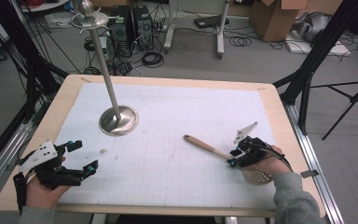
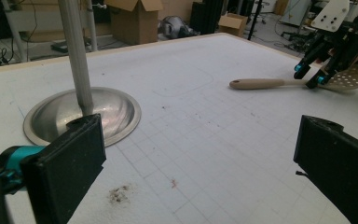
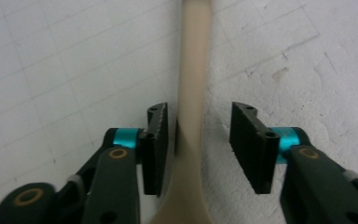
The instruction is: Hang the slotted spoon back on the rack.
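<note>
Up close in my right gripper view, the right gripper point(image 3: 200, 144) straddles the slotted spoon's point(image 3: 193, 84) handle, jaws half-closed, a gap on one side. My left gripper point(image 2: 200, 163) hangs wide and empty. From above, the spoon lies at the mat's point(image 1: 168, 121) right edge, metal stand point(image 1: 118, 120) beyond.

Your slotted spoon point(image 1: 214, 150) lies flat on the worktop point(image 1: 177, 126) at about four o'clock, its pale beige handle point(image 3: 192, 70) pointing toward ten o'clock and its perforated bowl point(image 2: 354, 77) toward the near right corner.
</note>
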`<state>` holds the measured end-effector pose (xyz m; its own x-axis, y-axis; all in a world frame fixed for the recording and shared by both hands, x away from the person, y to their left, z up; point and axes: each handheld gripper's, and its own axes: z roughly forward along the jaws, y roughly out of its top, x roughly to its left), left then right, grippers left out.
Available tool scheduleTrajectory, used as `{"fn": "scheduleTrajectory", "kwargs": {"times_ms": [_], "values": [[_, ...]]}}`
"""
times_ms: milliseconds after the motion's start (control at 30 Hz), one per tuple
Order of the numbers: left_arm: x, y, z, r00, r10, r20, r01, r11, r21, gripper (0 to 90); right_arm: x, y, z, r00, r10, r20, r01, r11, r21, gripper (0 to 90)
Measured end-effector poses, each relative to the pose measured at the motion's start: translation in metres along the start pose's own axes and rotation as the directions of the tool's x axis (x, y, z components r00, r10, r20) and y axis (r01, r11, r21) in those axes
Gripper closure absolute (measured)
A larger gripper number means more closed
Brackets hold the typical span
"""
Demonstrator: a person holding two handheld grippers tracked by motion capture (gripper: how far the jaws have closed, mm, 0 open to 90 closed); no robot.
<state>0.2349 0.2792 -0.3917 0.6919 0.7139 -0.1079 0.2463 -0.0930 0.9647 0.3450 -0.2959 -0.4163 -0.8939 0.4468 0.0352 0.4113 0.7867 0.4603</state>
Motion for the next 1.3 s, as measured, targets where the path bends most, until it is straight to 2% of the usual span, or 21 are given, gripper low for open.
{"fn": "scheduleTrajectory", "kwargs": {"times_ms": [33,100,167,233,433,500,767,867,1033,1300], "values": [[0.0,0.0,0.0,1.0,-0.001,-0.001,0.001,1.0,-0.002,2.5,0.0,-0.001,0.0,0.9999,-0.006,0.012,0.006,1.0,-0.002,62.4],[0.0,0.0,-0.001,1.0,-0.001,-0.002,0.001,1.0,-0.002,2.5,0.001,-0.002,0.0,1.0,-0.002,0.008,0.002,1.0,-0.012,64.8],[0.0,0.0,-0.001,1.0,-0.001,-0.002,0.001,1.0,-0.003,2.5,0.002,-0.003,0.0,0.9999,-0.011,0.009,0.011,1.0,-0.019,72.0],[0.0,0.0,-0.001,1.0,0.0,-0.003,0.0,1.0,-0.002,2.5,0.003,-0.004,0.0,0.9999,-0.013,0.005,0.013,0.999,-0.032,75.3],[-0.001,0.001,0.0,1.0,-0.001,-0.002,0.001,1.0,-0.004,2.5,0.003,-0.003,0.0,0.9998,0.01,-0.019,-0.011,1.0,-0.026,77.8],[0.0,0.001,0.0,1.0,0.0,-0.002,0.0,1.0,-0.002,2.5,0.004,-0.003,0.0,0.9998,-0.008,-0.02,0.008,1.0,-0.024,78.3],[0.0,0.0,-0.001,1.0,0.0,-0.003,0.0,1.0,-0.003,2.5,0.004,-0.003,-0.001,0.9987,0.013,-0.05,-0.014,1.0,-0.027,78.4],[0.0,0.0,-0.001,1.0,0.001,-0.003,-0.001,1.0,-0.003,2.5,0.004,-0.002,-0.003,0.9985,0.01,-0.054,-0.012,0.999,-0.044,78.5],[0.0,0.0,0.001,1.0,0.0,0.008,0.0,1.0,-0.004,2.5,0.003,-0.003,-0.011,0.9962,0.047,-0.073,-0.053,0.995,-0.087,78.4],[0.0,0.002,-0.001,0.9999,0.002,0.01,-0.002,0.9999,-0.01,2.5,0.007,0.009,-0.033,0.998,0.031,-0.056,-0.04,0.987,-0.155,78.4]]}}
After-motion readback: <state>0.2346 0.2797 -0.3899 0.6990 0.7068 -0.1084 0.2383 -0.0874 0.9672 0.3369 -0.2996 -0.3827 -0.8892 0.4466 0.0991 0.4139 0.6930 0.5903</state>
